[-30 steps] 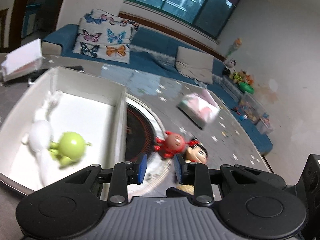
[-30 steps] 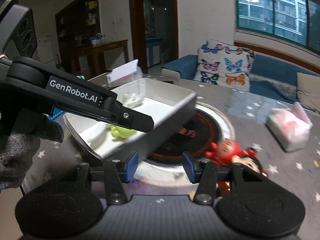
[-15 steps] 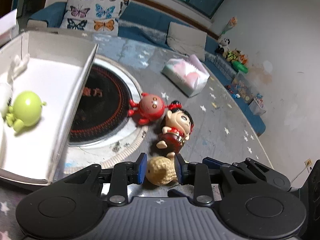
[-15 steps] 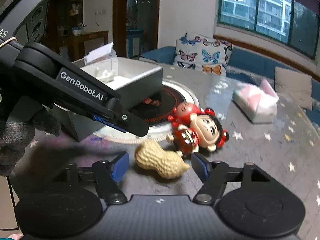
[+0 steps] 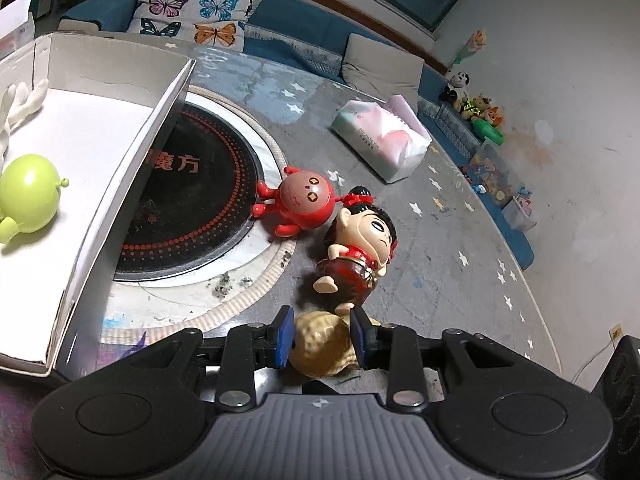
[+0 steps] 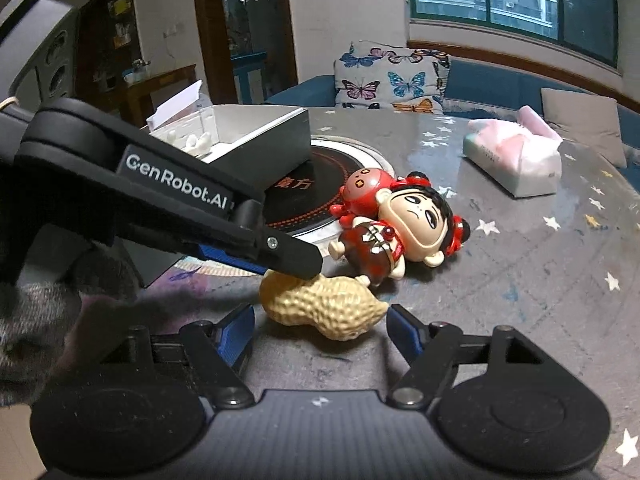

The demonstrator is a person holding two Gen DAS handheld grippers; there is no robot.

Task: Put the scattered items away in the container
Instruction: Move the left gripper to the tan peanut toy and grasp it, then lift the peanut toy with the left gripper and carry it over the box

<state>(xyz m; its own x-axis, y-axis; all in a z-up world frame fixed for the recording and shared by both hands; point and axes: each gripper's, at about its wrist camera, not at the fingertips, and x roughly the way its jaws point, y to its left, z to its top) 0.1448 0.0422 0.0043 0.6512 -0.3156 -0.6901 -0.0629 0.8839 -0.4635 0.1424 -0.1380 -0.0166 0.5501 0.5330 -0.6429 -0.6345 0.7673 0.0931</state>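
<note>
A tan peanut toy point(image 5: 320, 346) lies on the table between the pads of my left gripper point(image 5: 322, 338); the pads sit against its sides, the peanut still resting on the table. It also shows in the right wrist view point(image 6: 320, 308), where the left gripper point(image 6: 298, 260) comes down on it. My right gripper point(image 6: 320, 332) is open and empty, its jaws wide on either side of the peanut. A black-haired doll in red point(image 5: 360, 252) and a round red figure point(image 5: 300, 202) lie just beyond. The white box point(image 5: 132, 184) at left holds a green figure point(image 5: 28, 200) and a white toy point(image 5: 20, 100).
A round black hotplate point(image 5: 192, 208) is set in the grey table under the box's edge. A tissue pack point(image 5: 380, 140) lies further right. A sofa with butterfly cushions point(image 5: 200, 4) stands behind the table.
Both grippers moved away from the box and down to the peanut. The left gripper's pads have come around the peanut; the right gripper has drawn close with its jaws wide.
</note>
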